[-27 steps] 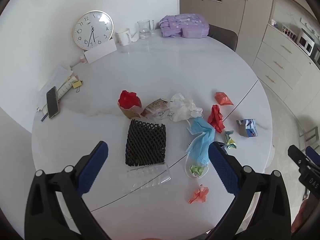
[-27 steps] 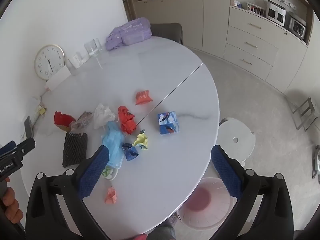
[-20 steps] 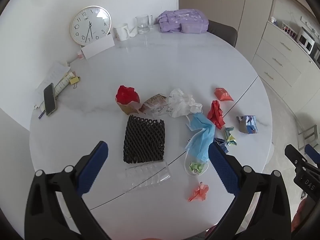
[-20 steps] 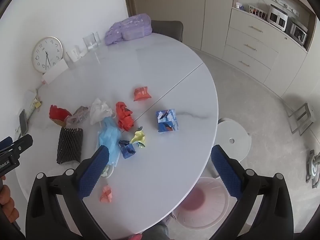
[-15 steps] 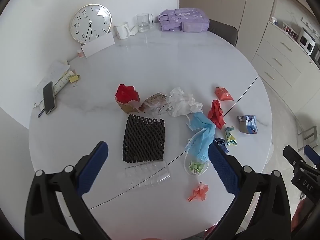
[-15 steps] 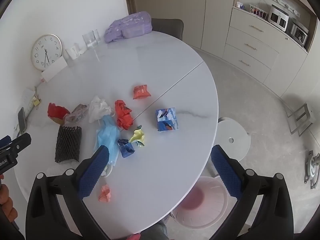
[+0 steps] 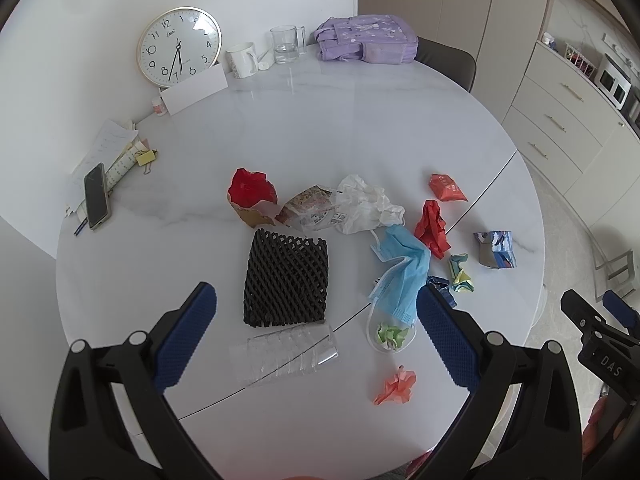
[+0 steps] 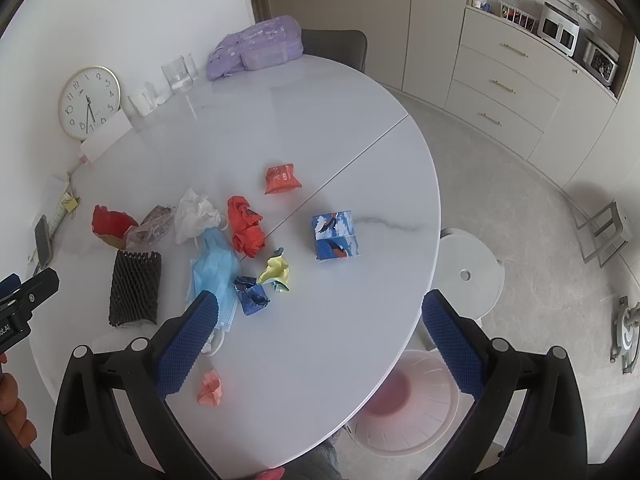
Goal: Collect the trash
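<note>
Trash lies scattered on the round white table [image 7: 320,128]: a black foam net [image 7: 286,280], a clear plastic tray [image 7: 284,354], a blue face mask [image 7: 402,276], a white crumpled bag [image 7: 366,208], red paper [image 7: 432,228], a blue printed carton [image 8: 335,236] and a small pink paper wad [image 8: 210,390]. My left gripper [image 7: 316,332] hovers open above the net and tray, holding nothing. My right gripper [image 8: 320,332] hangs open over the table's near edge, empty. A pink waste bin [image 8: 404,404] stands on the floor below that edge.
At the table's back stand a clock [image 7: 179,47], a mug [image 7: 242,60], a glass [image 7: 286,45] and a purple bag [image 7: 366,42]. A phone [image 7: 96,196] lies on papers at the left. A white stool [image 8: 470,268] and cabinets [image 8: 504,92] are to the right.
Both views drifted slightly: the table and its trash shifted a little in each frame. Both grippers stayed wide open and nothing was picked up.
</note>
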A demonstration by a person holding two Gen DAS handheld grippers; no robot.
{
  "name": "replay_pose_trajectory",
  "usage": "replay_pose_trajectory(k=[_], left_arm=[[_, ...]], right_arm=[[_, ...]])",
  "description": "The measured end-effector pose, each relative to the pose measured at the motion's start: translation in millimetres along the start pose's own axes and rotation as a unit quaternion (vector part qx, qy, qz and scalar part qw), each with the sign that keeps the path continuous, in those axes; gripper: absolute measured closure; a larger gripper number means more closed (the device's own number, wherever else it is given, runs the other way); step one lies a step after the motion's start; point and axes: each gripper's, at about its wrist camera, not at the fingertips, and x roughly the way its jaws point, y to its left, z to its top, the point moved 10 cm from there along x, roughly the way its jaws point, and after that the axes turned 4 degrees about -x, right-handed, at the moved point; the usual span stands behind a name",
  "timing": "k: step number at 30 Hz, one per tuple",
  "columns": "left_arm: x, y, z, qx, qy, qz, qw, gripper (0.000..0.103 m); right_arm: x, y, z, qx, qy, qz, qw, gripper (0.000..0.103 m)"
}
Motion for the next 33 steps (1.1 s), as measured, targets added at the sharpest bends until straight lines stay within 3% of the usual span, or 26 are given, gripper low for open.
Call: replay_pose_trajectory(k=[33], left_arm=[[0.8, -0.3, -1.0, -0.001, -0.002, 0.000, 1.0000, 0.007]], right_arm=[[3.4, -0.2, -8.6, 0.000, 0.009, 0.001, 1.000, 0.002]])
